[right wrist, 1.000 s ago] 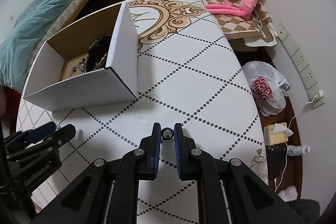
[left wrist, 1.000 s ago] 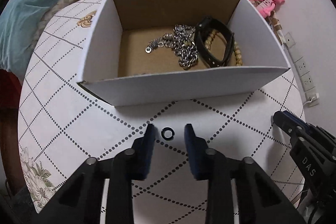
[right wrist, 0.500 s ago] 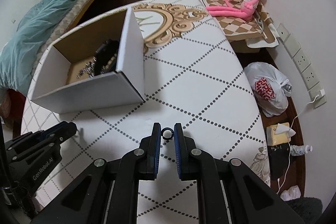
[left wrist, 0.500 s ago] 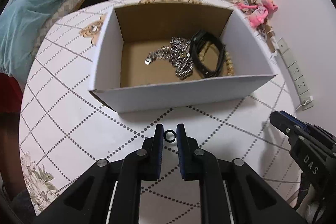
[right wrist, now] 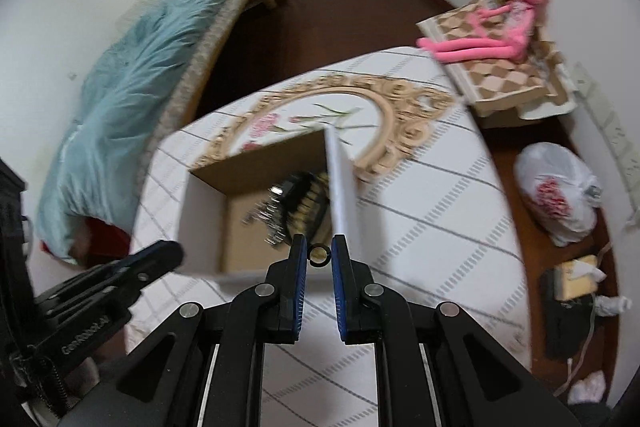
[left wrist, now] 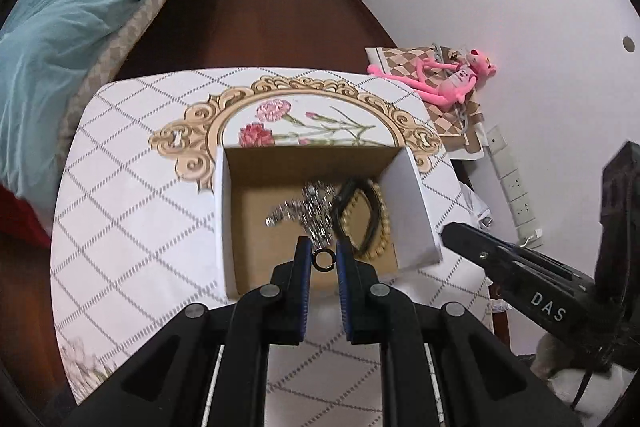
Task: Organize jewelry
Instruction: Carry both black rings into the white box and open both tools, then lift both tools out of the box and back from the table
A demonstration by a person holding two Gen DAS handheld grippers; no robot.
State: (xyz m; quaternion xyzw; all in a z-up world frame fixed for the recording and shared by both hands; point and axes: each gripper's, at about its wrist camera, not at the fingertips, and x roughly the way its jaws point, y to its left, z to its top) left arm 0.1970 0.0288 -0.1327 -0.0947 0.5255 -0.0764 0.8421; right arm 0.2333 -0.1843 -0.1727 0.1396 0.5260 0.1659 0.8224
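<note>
My left gripper (left wrist: 323,259) is shut on a small black ring (left wrist: 323,259) and holds it high above the near side of the white cardboard box (left wrist: 412,203). My right gripper (right wrist: 319,254) is shut on a second small dark ring (right wrist: 319,255), held above the box's (right wrist: 340,195) near right corner. In the box lie a silver chain (left wrist: 312,213), a black strap bracelet (left wrist: 356,219) and a gold bead bracelet (left wrist: 384,227). The right gripper shows at the right of the left wrist view (left wrist: 520,267); the left gripper shows at the left of the right wrist view (right wrist: 100,291).
The box stands on a round table with a white diamond-pattern cloth (left wrist: 132,211) and a gold floral medallion (left wrist: 296,115). A bed with a teal blanket (left wrist: 60,39) is to the left. A pink plush toy (left wrist: 444,79) and a white plastic bag (right wrist: 560,187) lie to the right.
Both grippers have risen well above the table with their rings and moved over the box. The left gripper closed on its ring a second ago. The right wrist view is blurred by motion.
</note>
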